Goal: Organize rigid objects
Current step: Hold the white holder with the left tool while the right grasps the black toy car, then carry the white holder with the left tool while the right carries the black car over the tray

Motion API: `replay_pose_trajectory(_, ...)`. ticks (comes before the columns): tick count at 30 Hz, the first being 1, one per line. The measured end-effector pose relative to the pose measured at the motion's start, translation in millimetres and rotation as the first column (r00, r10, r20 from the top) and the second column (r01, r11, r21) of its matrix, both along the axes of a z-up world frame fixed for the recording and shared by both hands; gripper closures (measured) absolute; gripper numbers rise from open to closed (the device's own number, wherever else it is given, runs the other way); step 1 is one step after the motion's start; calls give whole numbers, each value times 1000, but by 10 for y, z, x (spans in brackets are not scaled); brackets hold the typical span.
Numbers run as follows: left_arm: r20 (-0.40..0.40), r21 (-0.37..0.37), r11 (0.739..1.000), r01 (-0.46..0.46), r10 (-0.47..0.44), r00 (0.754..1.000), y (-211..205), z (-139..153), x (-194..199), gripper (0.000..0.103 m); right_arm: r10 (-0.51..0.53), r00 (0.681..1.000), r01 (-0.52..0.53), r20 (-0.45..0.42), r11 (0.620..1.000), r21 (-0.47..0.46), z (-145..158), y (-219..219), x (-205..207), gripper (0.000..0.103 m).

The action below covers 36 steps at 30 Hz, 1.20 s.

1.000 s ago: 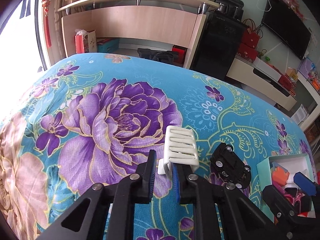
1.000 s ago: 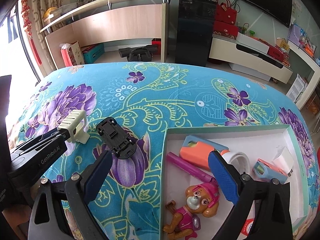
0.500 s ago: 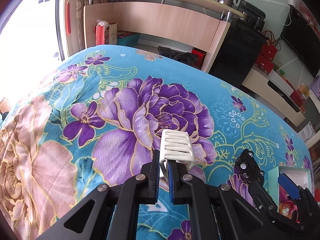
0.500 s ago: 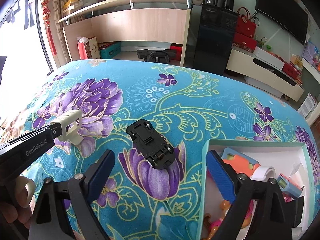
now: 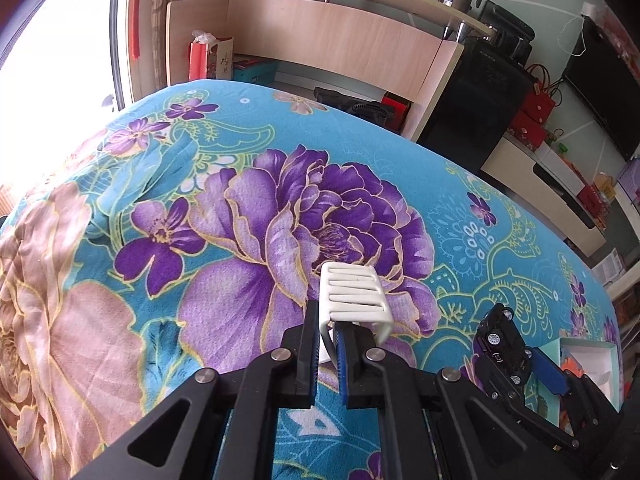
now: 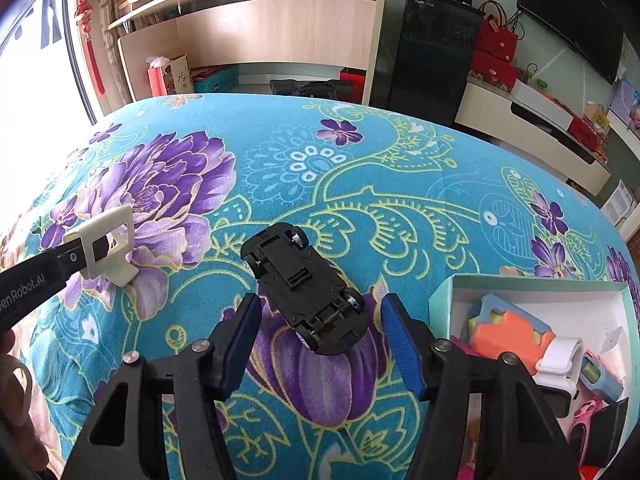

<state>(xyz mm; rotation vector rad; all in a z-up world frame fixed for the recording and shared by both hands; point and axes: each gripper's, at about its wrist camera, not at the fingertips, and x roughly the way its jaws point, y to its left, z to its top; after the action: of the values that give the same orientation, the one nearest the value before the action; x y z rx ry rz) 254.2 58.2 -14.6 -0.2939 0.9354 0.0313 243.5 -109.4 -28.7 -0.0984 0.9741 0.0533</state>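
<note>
Fingers of the left gripper point(image 5: 328, 344) are pinching a white slotted clip point(image 5: 354, 294) at lower centre of the left wrist view, holding it just above the floral bedspread point(image 5: 120, 240). Jaws of the right gripper point(image 6: 320, 344) are closing around a black toy car point(image 6: 306, 288) (lying upside down, wheels up) at centre frame, pads not touching it. At lower right, a white box point(image 6: 536, 286) is holding assorted toys.
</note>
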Motion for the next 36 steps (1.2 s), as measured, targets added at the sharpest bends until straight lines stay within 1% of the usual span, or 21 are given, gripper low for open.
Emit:
replay_pose_trajectory(6,14,-4,1000,2,-2,1000,5,-24,43,93,0,1000,0,0,1000,11,-35,22,43,41)
replay_pose_trajectory(8,17,0,1000,1,-1,1000,5,-31,56,92,2,1000,-2,1,1000,21,-44,23,52,47)
replay_pose_trajectory(12,21,7,1000,-1,1,1000,0,-33,58,92,-1,1000,1,4,1000,30,-36,24,48,53)
replay_pose_trajectory(14,20,7,1000,-1,1,1000,0,-31,52,94,-2,1000,2,3,999,34,-29,23,44,59)
replay_pose_trajectory(20,22,29,1000,3,-4,1000,-21,-10,40,95,-9,1000,9,1,999,48,-3,-6,17,65)
replay_pose_trajectory(24,21,45,999,-1,0,1000,-43,1,23,95,-23,1000,22,4,997,68,35,-52,-7,66)
replay_pose_trajectory(31,21,59,998,4,-6,1000,-96,41,-20,95,-27,999,25,24,997,72,135,-83,-68,67)
replay_pose_trajectory(36,41,69,998,7,-10,999,-121,136,-76,95,-33,998,29,53,996,84,267,-130,-143,67)
